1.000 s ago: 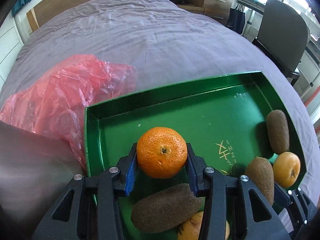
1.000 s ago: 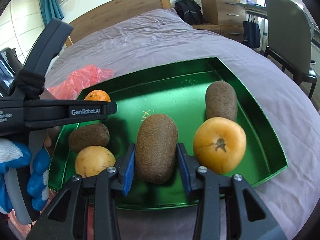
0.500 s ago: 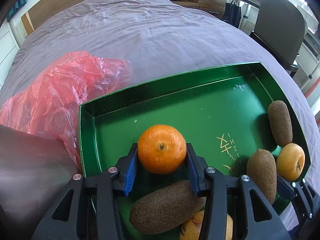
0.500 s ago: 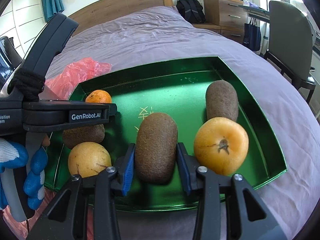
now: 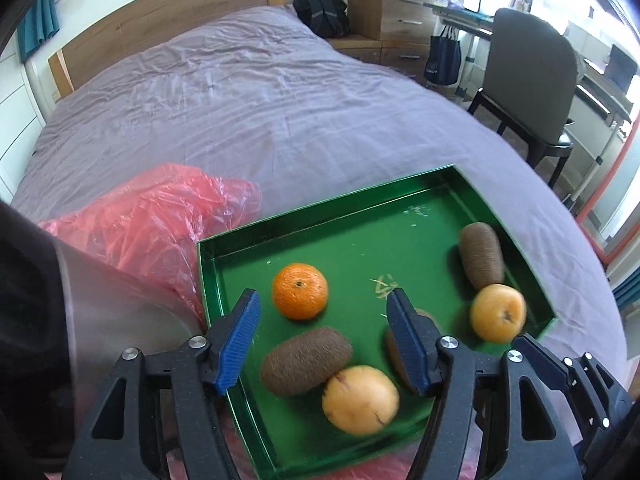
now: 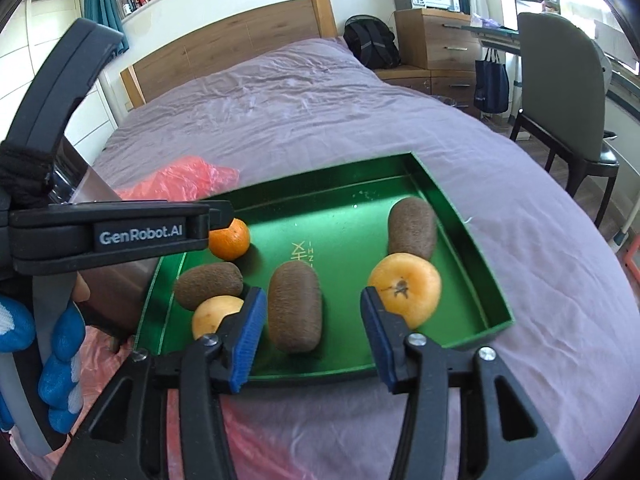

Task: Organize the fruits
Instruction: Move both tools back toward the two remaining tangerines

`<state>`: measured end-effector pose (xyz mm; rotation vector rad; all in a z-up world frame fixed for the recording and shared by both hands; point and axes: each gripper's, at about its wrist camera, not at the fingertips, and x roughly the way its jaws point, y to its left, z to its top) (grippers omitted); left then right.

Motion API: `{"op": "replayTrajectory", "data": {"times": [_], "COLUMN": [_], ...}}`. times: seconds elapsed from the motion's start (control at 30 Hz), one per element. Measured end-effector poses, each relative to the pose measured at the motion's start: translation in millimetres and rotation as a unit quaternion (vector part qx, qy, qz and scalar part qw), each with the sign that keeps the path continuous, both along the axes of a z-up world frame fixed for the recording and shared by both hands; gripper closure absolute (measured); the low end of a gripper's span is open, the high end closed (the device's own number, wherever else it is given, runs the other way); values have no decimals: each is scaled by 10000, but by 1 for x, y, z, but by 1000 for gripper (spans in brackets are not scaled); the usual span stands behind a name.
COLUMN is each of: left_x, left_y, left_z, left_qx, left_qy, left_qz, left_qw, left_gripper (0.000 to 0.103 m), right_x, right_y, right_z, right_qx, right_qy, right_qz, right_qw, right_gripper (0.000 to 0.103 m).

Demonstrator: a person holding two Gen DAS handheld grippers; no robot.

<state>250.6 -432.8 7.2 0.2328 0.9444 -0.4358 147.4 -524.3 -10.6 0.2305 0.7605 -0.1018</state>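
A green tray lies on the purple bed. In it are an orange mandarin, three brown kiwis and two yellow-orange fruits. My left gripper is open and empty, raised above the tray's near left part, with the mandarin lying just beyond it. My right gripper is open and empty, raised over the tray's near edge, with the middle kiwi lying between and beyond its fingers.
A crumpled red plastic bag lies on the bed left of the tray. A grey chair stands right of the bed. Drawers and a black backpack are at the far end. The left gripper's body crosses the right wrist view.
Both grippers have opened and pulled back upward. The left let go of the mandarin and the right let go of the kiwi; both fruits now lie in the tray.
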Motion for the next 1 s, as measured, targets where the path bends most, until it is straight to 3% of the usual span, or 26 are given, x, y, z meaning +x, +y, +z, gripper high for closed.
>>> {"op": "replayTrajectory", "data": {"times": [0.07, 0.2, 0.3, 0.53, 0.73, 1.0], "left_x": [-13, -41, -63, -110, -146, -183], "left_y": [3, 15, 30, 65, 104, 168], "left_z": [16, 44, 62, 87, 77, 31], "left_qx": [-99, -258, -407, -397, -368, 8], "left_qy": [-66, -220, -309, -587, -466, -220], "left_qz": [-84, -239, -285, -406, -357, -20], "left_qw": [9999, 9991, 9983, 9967, 9976, 9998], "left_gripper": [41, 37, 27, 21, 14, 13], "right_x": [-11, -39, -56, -94, -124, -153], "right_y": [1, 5, 13, 35, 54, 85], "right_z": [9, 30, 39, 51, 47, 15], "right_qx": [39, 79, 96, 164, 327, 572], "right_qy": [-62, -191, -213, -228, -116, 283], "right_qz": [-65, -230, -283, -359, -373, -380], "right_qw": [10000, 9995, 9993, 9990, 9987, 9972], "right_gripper": [53, 36, 34, 28, 28, 28]}}
